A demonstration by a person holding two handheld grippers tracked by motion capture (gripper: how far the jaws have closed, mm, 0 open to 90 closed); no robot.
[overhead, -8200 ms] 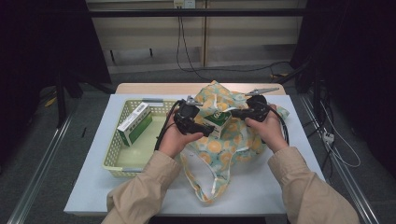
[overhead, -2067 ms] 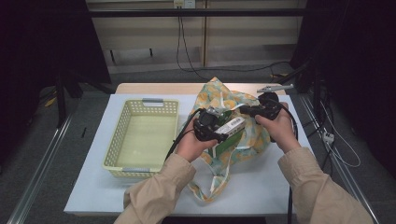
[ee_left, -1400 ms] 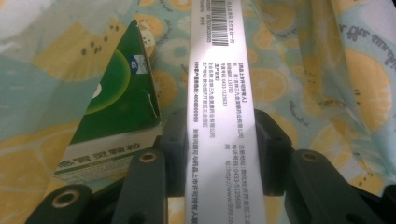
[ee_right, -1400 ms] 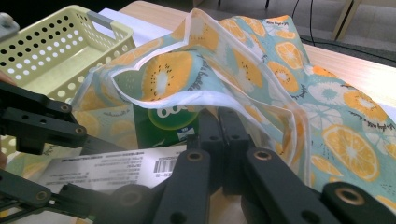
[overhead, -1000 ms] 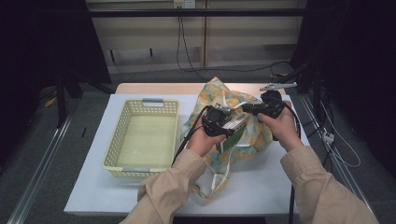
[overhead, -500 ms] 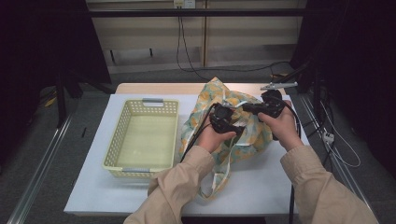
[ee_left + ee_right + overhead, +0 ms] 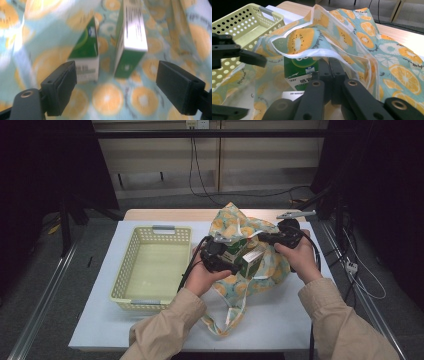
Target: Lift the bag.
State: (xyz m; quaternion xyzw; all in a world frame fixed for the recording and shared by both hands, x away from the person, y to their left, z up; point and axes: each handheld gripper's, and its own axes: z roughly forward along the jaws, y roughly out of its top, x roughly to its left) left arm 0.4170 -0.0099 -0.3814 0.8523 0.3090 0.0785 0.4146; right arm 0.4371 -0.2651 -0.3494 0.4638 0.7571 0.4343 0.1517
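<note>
Left claw [image 7: 115,92] jaws have just been opening, spread wide, nothing gripped; two green boxes [image 7: 86,53] seen beyond, inside fruit-print bag [image 7: 260,270] on table [image 7: 300,320]. Right claw [image 7: 329,72] clamped shut on bag rim. Basket [image 7: 150,270] lies left.

left claw [image 7: 115,92]: opened, off box [image 7: 131,40] | both boxes bagged | basket [image 7: 152,270] emptied

A lab recording bay (dark curtains [image 7: 40,180], floor rails [image 7: 42,295], trailing cables [image 7: 200,170]) around a white table [image 7: 280,320].
</note>
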